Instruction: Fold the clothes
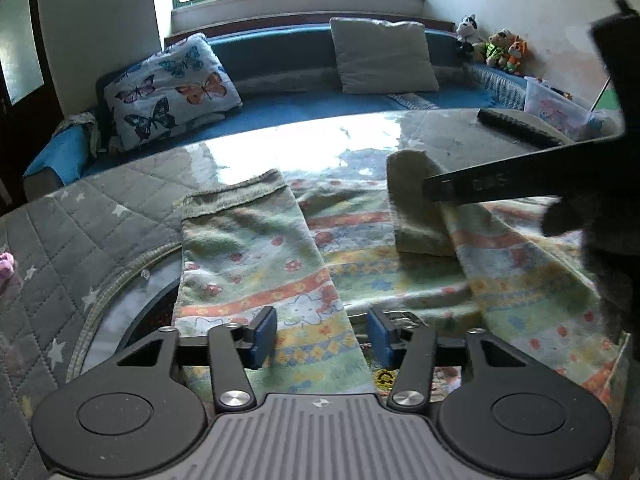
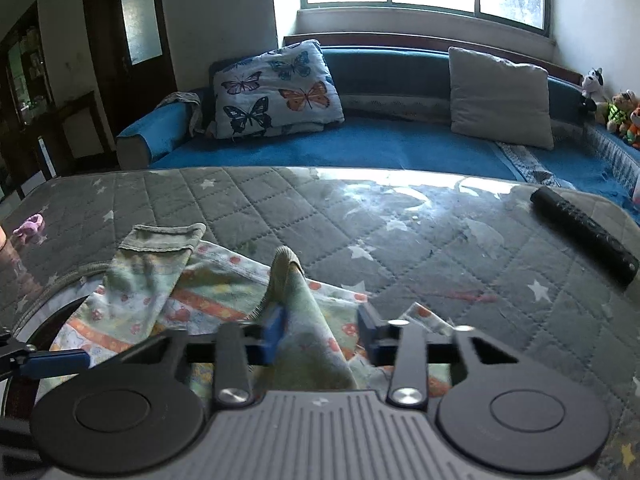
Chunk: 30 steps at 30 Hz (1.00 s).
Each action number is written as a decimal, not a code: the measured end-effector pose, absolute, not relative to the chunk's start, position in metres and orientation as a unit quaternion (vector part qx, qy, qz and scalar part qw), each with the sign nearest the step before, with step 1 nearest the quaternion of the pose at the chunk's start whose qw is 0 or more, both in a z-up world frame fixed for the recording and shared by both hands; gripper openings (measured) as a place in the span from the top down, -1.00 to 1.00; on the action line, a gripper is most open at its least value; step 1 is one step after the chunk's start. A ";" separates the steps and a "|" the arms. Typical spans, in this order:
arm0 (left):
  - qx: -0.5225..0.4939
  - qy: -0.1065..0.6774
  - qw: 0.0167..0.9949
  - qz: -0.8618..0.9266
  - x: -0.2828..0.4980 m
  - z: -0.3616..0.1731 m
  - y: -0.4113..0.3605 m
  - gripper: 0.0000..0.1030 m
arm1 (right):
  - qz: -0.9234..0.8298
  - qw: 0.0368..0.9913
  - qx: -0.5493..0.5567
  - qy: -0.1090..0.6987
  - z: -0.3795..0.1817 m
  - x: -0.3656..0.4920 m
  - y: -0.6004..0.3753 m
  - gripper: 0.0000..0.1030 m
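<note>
We find the garment (image 1: 256,264) to be soft printed cloth, fuzzy and matt, with a ribbed knit cuff (image 1: 232,196). The table cover (image 2: 280,208) looks like quilted grey fabric under a glossy clear sheet that mirrors the window. We note the left gripper (image 1: 322,334) in matt black plastic, with shiny metal screws and blue pads (image 1: 264,332) that look rubbery.
</note>
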<state>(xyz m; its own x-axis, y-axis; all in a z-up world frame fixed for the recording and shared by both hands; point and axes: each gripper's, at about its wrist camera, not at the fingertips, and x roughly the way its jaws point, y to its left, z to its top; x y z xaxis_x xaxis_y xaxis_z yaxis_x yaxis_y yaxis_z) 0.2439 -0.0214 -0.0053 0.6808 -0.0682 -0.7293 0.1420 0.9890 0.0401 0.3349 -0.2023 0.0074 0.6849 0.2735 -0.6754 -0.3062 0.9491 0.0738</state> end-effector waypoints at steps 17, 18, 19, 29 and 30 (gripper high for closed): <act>0.006 0.358 0.934 0.009 0.202 0.021 0.023 0.98 | 0.120 0.944 0.039 0.305 0.058 0.253 -0.285 0.94; 0.001 0.354 0.935 0.017 0.195 0.024 0.029 0.98 | 0.117 0.946 0.044 0.300 0.061 0.244 -0.293 0.94; -0.005 0.350 0.936 0.024 0.188 0.026 0.036 0.98 | 0.111 0.947 0.049 0.296 0.062 0.234 -0.301 0.94; -0.056 0.327 0.940 0.076 0.107 0.039 0.085 0.98 | 0.053 0.957 0.097 0.268 0.068 0.144 -0.368 0.94; -0.059 0.325 0.941 0.077 0.098 0.039 0.087 0.98 | 0.047 0.957 0.101 0.267 0.067 0.135 -0.373 0.94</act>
<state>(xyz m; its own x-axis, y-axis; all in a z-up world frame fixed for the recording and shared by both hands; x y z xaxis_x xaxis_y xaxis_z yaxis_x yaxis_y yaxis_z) 0.0981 0.0870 0.0390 0.7770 0.1059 -0.6205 -0.1829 0.9812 -0.0617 0.1352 -0.3731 0.0669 0.8534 0.1448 -0.5008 -0.0368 0.9750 0.2192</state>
